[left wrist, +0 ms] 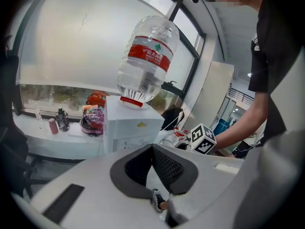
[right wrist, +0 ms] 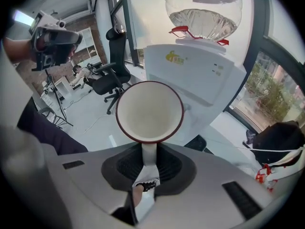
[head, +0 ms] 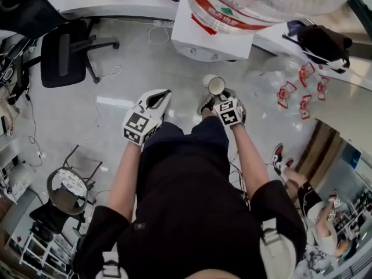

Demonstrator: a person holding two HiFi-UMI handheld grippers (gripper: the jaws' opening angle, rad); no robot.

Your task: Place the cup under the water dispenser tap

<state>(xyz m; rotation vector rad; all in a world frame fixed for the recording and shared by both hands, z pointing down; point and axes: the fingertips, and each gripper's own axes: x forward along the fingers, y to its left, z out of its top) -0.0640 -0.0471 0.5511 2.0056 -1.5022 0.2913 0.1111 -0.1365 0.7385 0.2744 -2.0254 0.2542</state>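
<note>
A white cup with a dark red rim point(right wrist: 149, 111) is held by its handle between the pads of my right gripper point(right wrist: 148, 150), mouth facing the camera. From the head view the cup point(head: 215, 85) hangs just ahead of the right gripper point(head: 219, 99), in front of the white water dispenser point(head: 212, 36). The dispenser point(right wrist: 190, 80) rises right behind the cup, with a clear bottle point(right wrist: 205, 8) upside down on top. My left gripper point(head: 164, 95) hovers to the left, apart from the cup. Its jaws point(left wrist: 152, 149) meet at the tips with nothing between them. The tap is hidden.
A black office chair point(head: 67, 54) stands at the left, and a round stool point(head: 70, 186) sits lower left. Red-and-white objects point(head: 302, 92) lie on the floor to the right, near a black bag point(head: 325, 42). A counter with bottles and a bowl point(left wrist: 71, 123) runs beside the dispenser point(left wrist: 131, 128).
</note>
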